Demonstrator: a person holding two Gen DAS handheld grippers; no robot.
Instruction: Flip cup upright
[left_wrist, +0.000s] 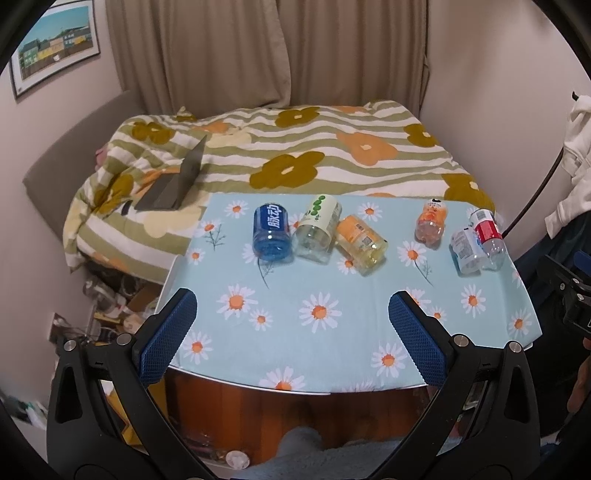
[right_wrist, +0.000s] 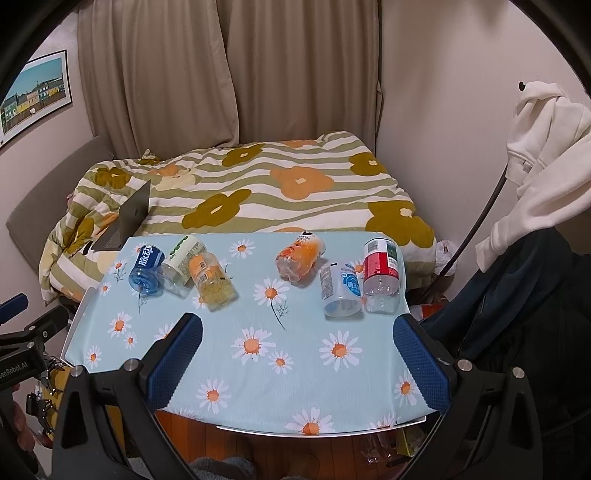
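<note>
Several plastic bottle-cups lie on their sides along the far part of the daisy-print table (left_wrist: 332, 332): a blue one (left_wrist: 270, 232), a green-and-white one (left_wrist: 317, 229), a yellow one (left_wrist: 362, 240), an orange one (left_wrist: 430, 222), a white-and-blue one (left_wrist: 466, 250) and a red-labelled one (left_wrist: 489, 236). In the right wrist view they show as blue (right_wrist: 146, 269), green-and-white (right_wrist: 181, 264), yellow (right_wrist: 212, 281), orange (right_wrist: 300, 260), white-and-blue (right_wrist: 340, 290) and red (right_wrist: 381, 275). My left gripper (left_wrist: 291, 301) is open and empty over the table's near part. My right gripper (right_wrist: 298, 326) is open and empty, short of the cups.
A bed with a flowered quilt (left_wrist: 295, 155) stands behind the table (right_wrist: 258, 369), with an open laptop (left_wrist: 177, 181) on it. Clothes (right_wrist: 543, 155) hang at the right. Clutter lies on the floor at the left (left_wrist: 118, 306). The other gripper shows at the frame edge (right_wrist: 22, 339).
</note>
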